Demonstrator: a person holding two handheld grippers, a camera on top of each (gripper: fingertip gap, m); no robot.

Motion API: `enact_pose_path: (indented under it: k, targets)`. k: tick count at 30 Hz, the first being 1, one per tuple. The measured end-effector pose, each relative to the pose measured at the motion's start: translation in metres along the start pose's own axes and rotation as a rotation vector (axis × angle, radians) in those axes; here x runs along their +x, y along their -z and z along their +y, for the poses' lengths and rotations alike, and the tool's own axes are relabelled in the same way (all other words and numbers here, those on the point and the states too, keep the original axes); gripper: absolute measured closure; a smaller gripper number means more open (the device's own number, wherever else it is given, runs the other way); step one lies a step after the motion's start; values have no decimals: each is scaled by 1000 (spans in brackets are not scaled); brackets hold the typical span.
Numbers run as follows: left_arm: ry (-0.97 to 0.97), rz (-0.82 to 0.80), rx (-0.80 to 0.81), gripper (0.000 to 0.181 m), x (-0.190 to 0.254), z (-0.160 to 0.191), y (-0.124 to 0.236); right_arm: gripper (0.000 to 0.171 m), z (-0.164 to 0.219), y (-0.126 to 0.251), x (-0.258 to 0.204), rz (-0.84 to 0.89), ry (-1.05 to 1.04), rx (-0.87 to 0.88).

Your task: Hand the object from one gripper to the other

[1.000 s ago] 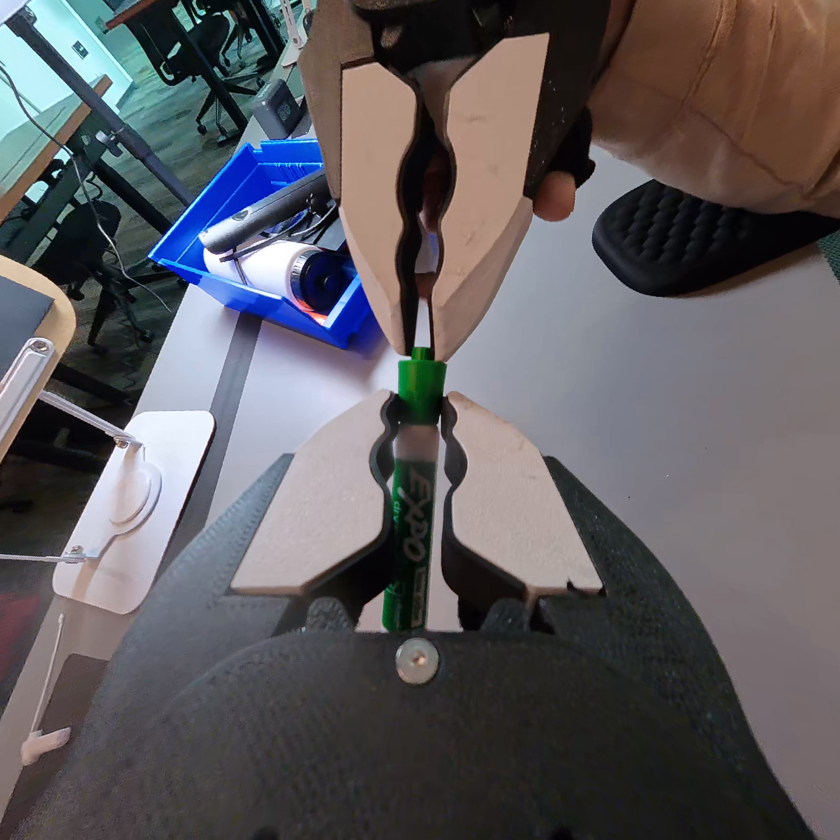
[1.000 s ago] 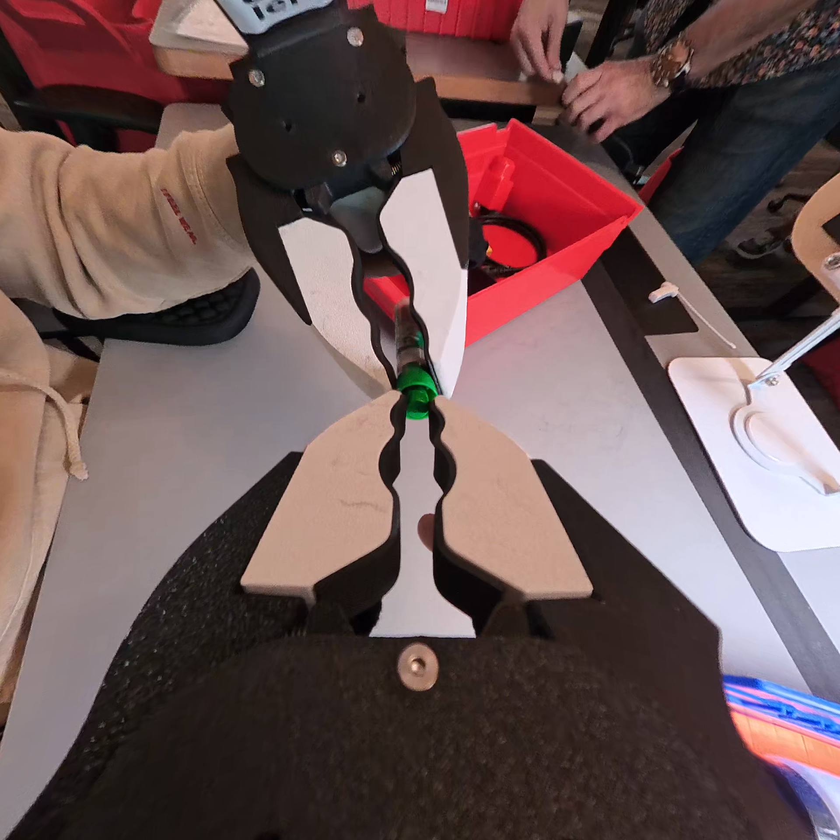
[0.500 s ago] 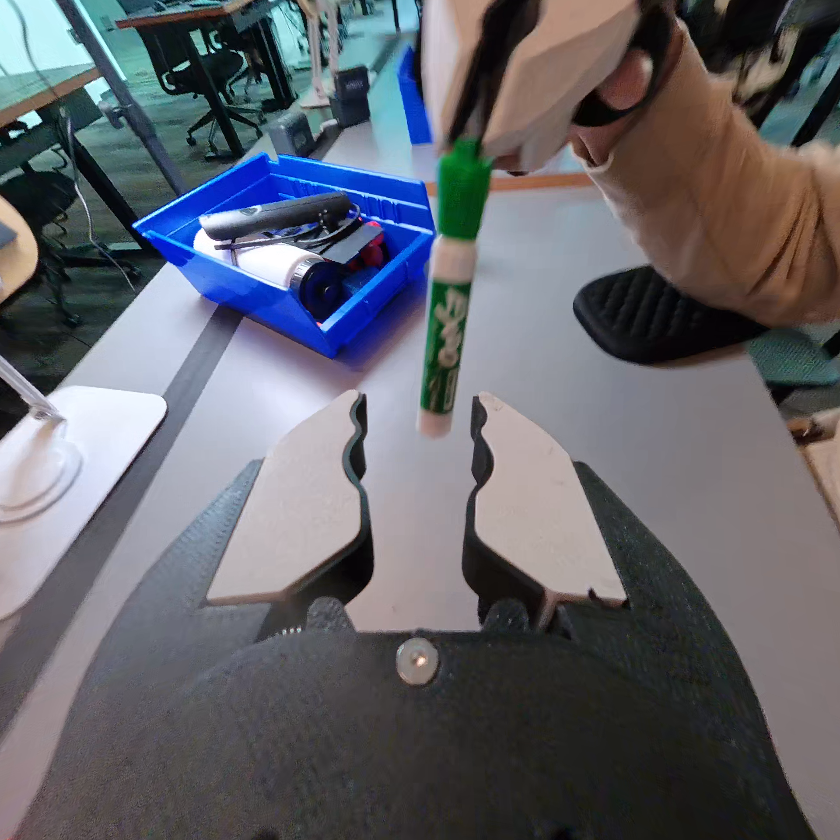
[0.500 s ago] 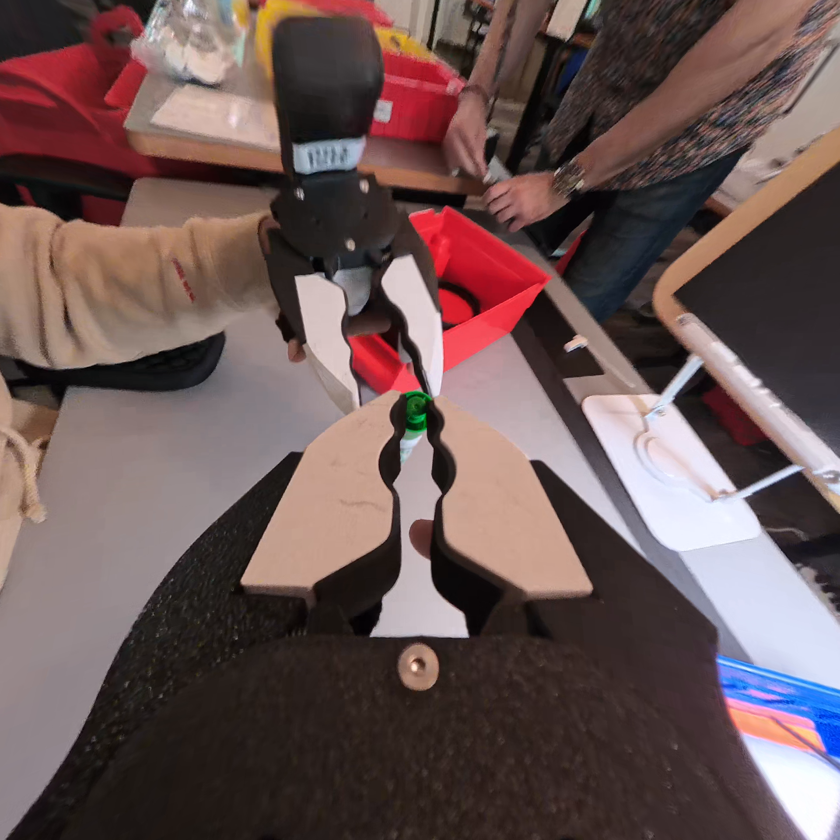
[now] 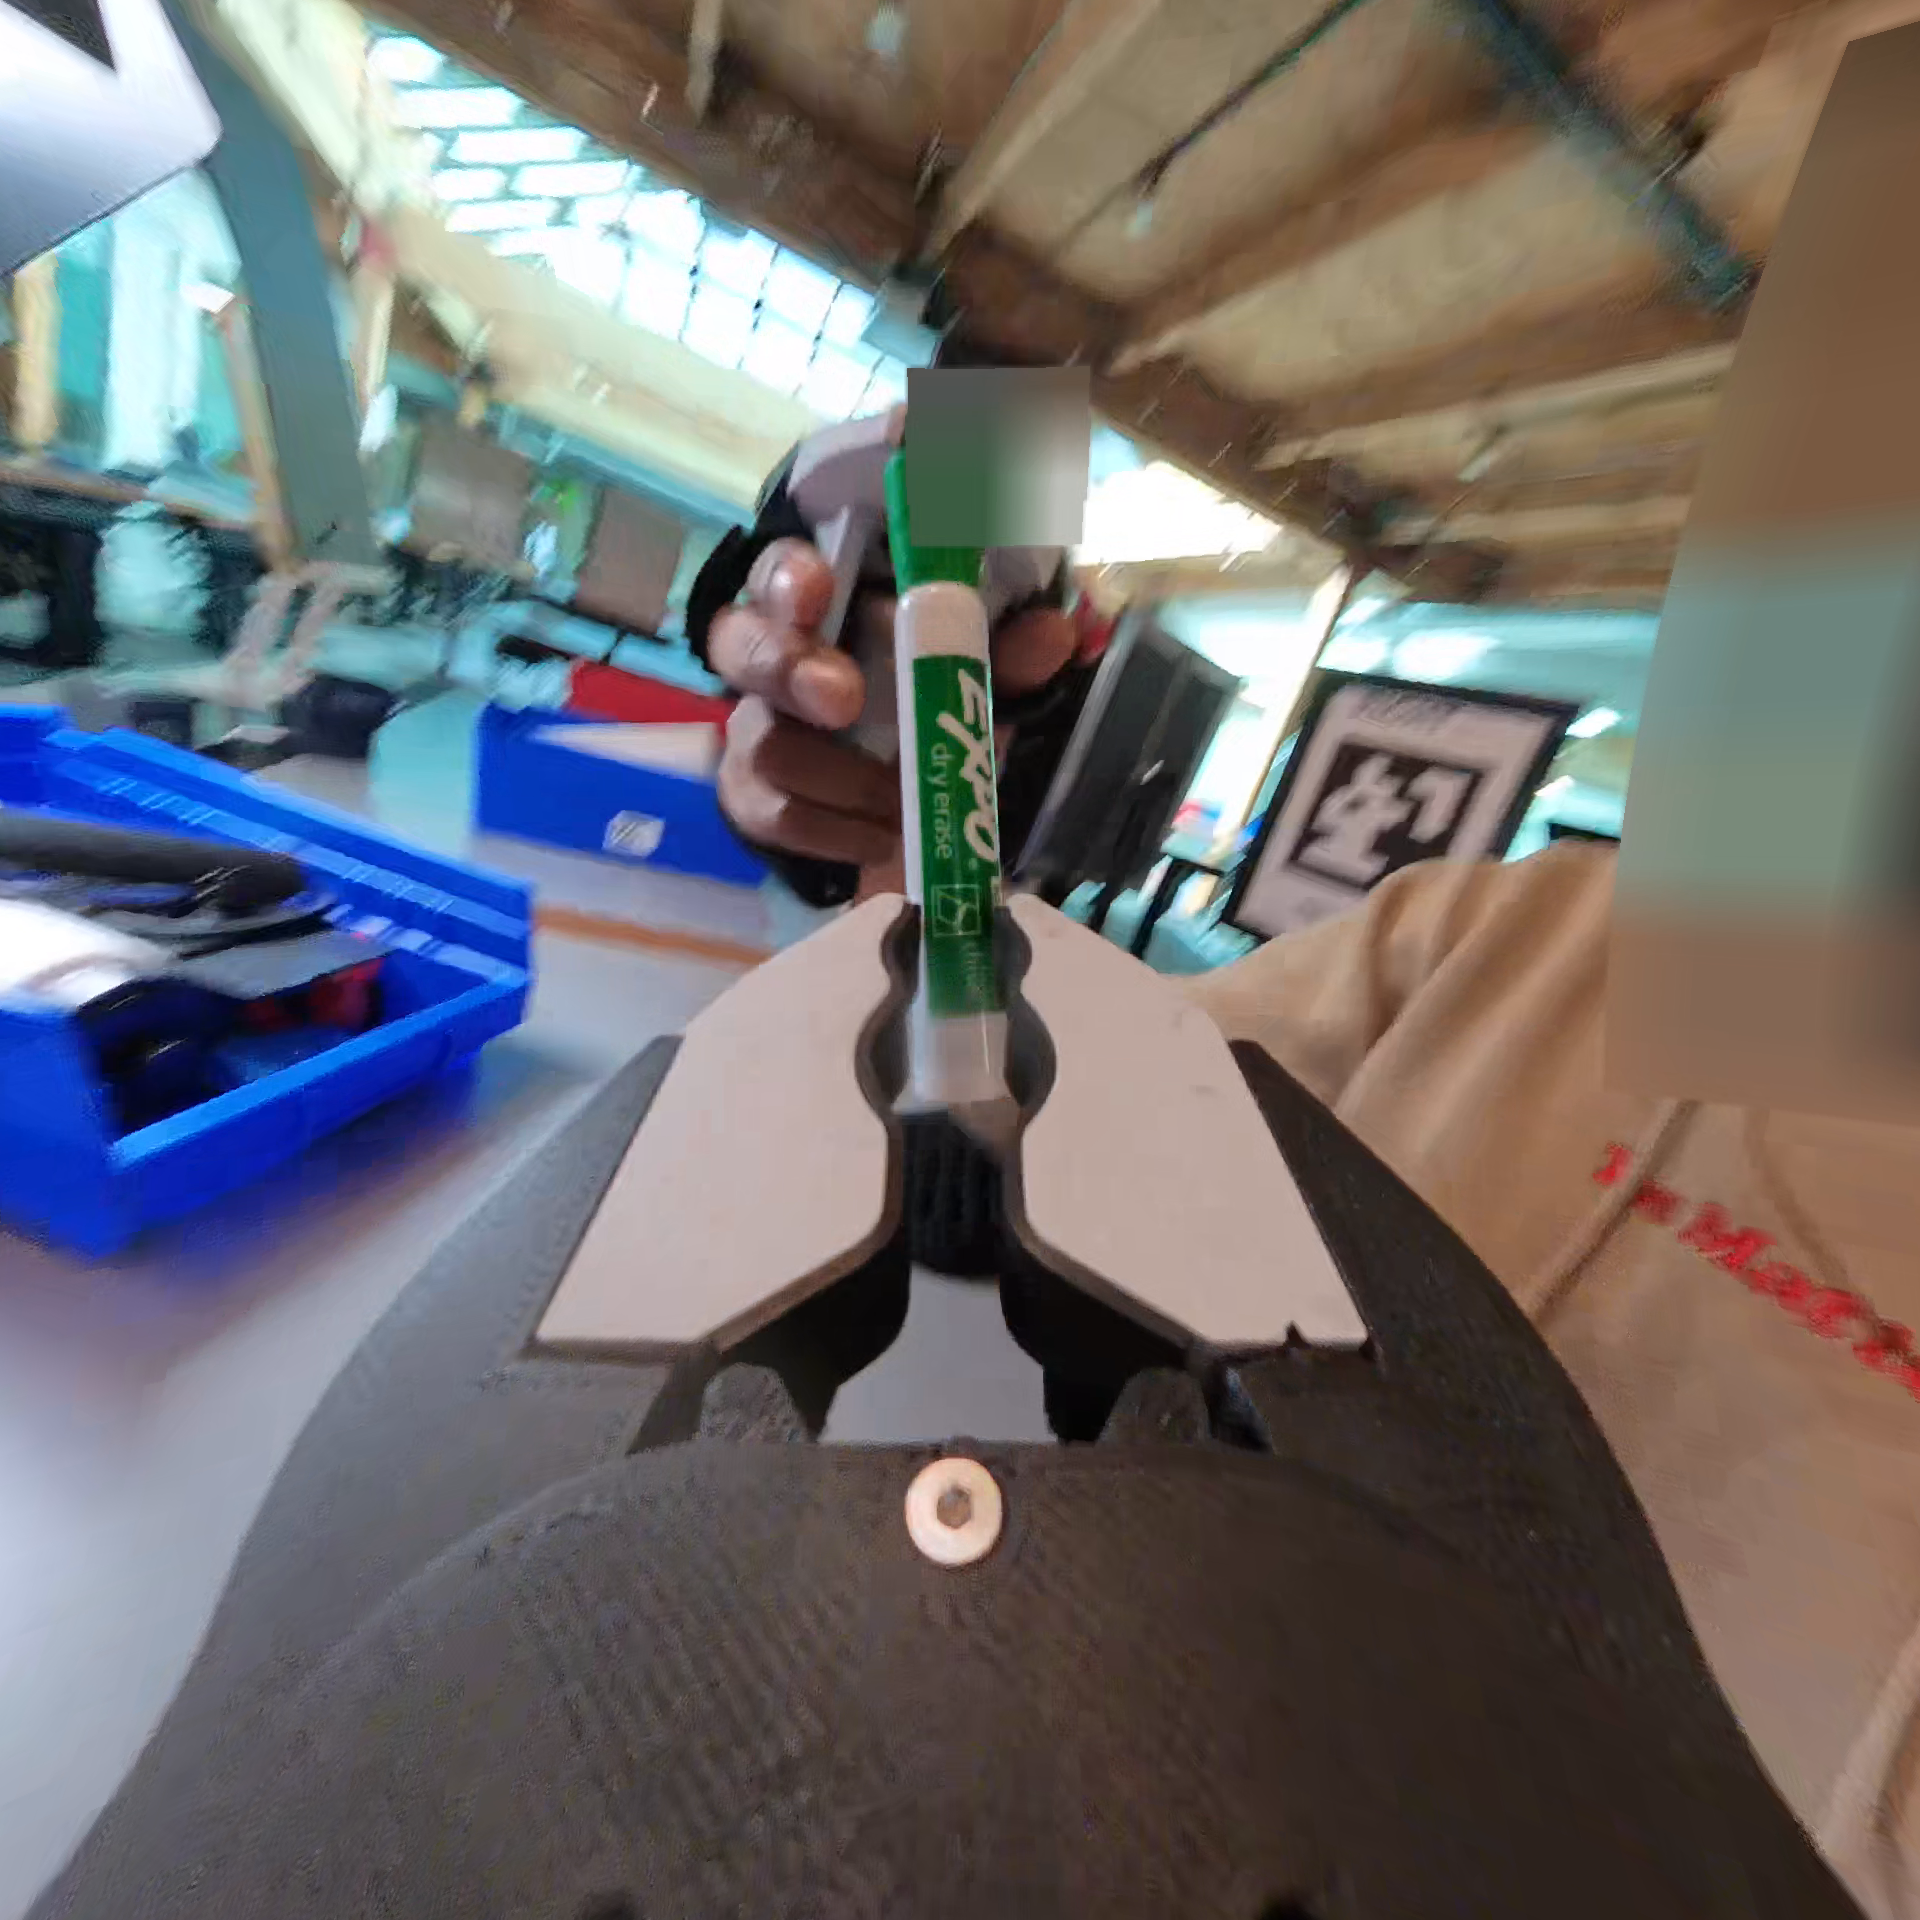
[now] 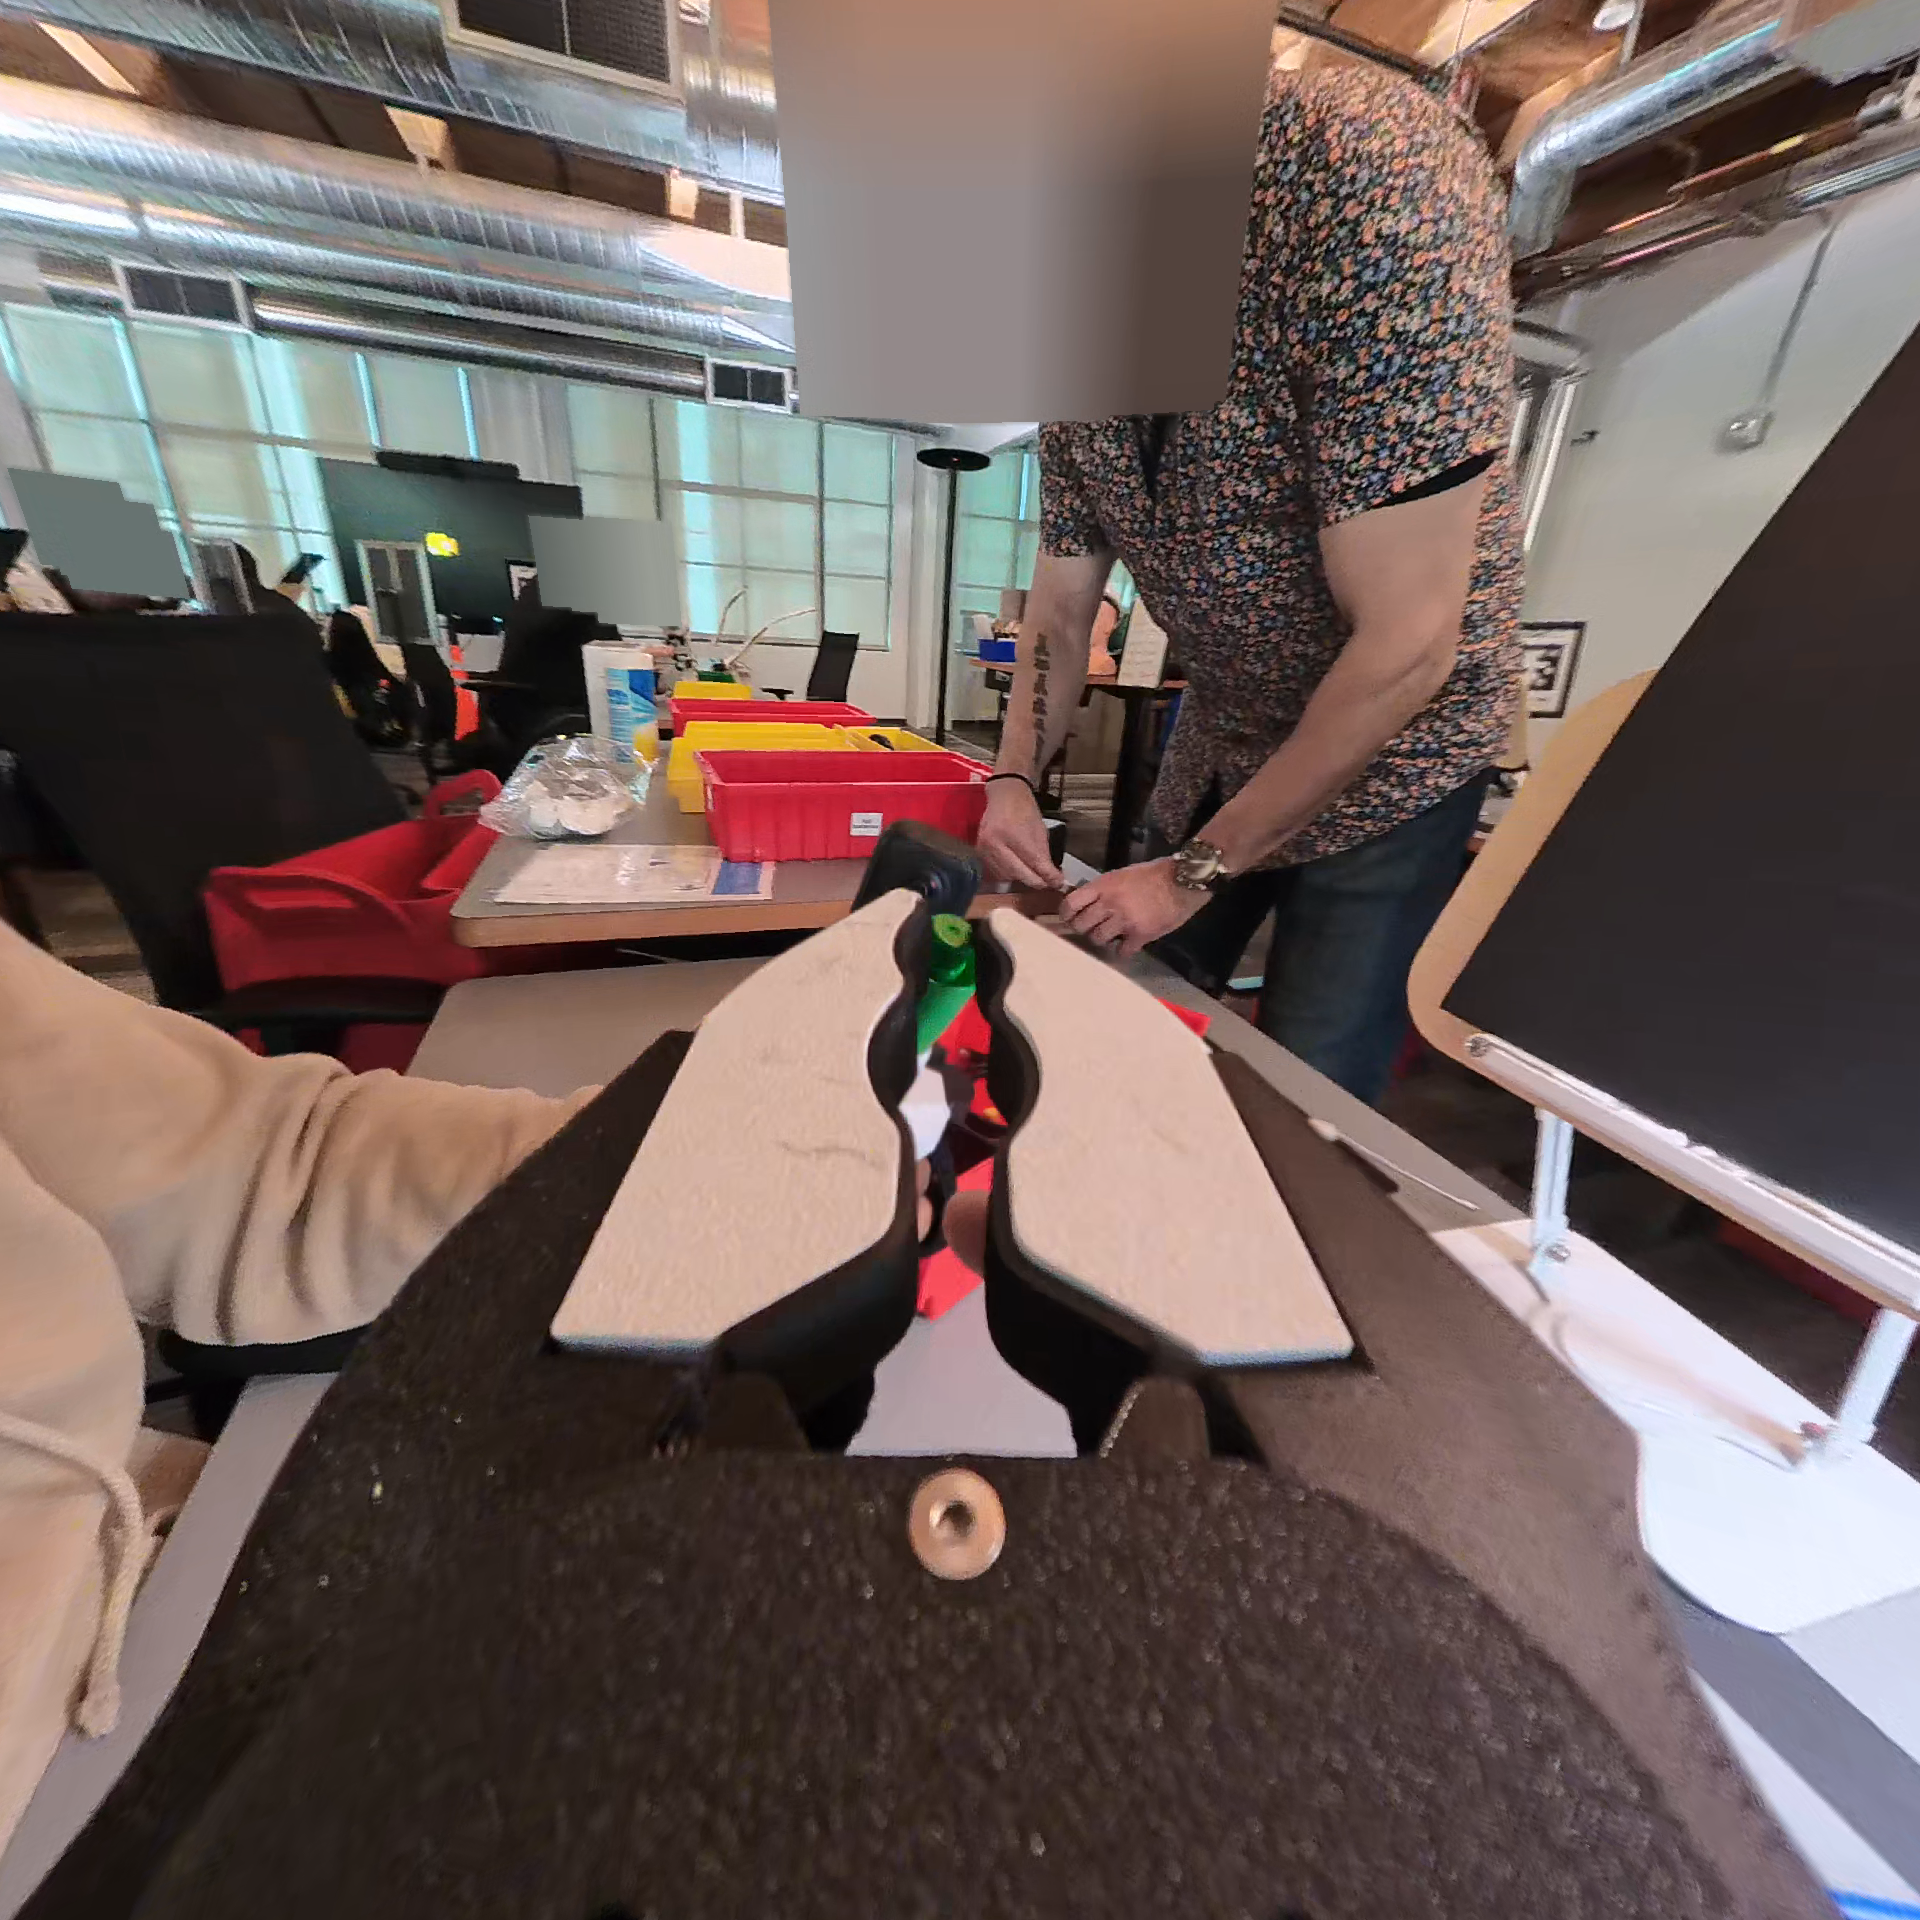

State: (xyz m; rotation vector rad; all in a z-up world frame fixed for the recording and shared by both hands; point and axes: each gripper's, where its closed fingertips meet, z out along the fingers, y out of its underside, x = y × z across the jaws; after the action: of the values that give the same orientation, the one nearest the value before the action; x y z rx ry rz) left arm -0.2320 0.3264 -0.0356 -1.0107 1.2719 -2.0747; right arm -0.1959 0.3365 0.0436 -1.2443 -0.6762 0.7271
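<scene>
the marker (image 5: pixel 948 790) stands upright at frame centre in the left wrist view, held in the air between both tools. the right gripper (image 6: pixel 948 951) is clenched on the green cap end, which shows between its fingertips in its own view. the left gripper (image 5: pixel 956 935) has its jaws drawn in around the marker's lower barrel, white butt end sitting in the notch; the fingers look to be touching it, so i judge it grasping the marker too, though how firmly is hard to tell.

the step in hand looks like the exchange itself, with both tools on the one object. the next move calls for one gripper to release while the other keeps a firm clench, then for the two to draw apart along the marker's axis so it does not get twisted or dropped.

below, a grey counter (image 5: pixel 125 1403) carries a blue bin (image 5: pixel 312 1122) at the left of the frame, with a second blue bin behind. in the right wrist view another person (image 6: pixel 1299 582) stands at a further counter with red and yellow bins (image 6: pixel 842 810) at mid frame, in an open office with large windows and exposed ducts overhead.
</scene>
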Motion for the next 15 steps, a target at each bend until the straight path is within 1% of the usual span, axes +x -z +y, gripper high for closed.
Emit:
enact_pose_path:
  k: [1,2,3,7,8,9,10,11,13,14,15]
  targets:
    - [-35,-59,-59,161,-5,5,-1,164,2,-1,1,-8,-19,2]
    - [-79,-129,-90,144,-11,6,-2,164,4,-2,2,-8,-37,4]
    - [-115,-169,-96,136,-13,6,-3,164,7,-3,3,-13,-52,-3]
    - [-158,-228,-201,127,-22,24,-9,164,17,-11,-2,-41,-68,-35]
    - [-174,-241,-217,128,-25,29,-11,163,20,-13,-4,-46,-70,-44]
    - [-183,-250,-242,136,-26,34,-13,163,22,-15,-5,-51,-67,-52]
    - [-199,-249,-279,162,-26,40,-15,163,25,-16,-6,-55,-67,-60]
    - [-217,-255,-315,163,-26,44,-16,164,26,-17,-7,-54,-62,-67]
    - [-225,-333,-383,164,-34,41,-8,163,28,-14,-2,-38,-35,-92]
    - [-245,-414,-436,165,-42,39,4,166,27,-9,5,6,-2,-117]
    - [-284,-515,-525,165,-53,39,21,166,26,-2,17,79,59,-141]
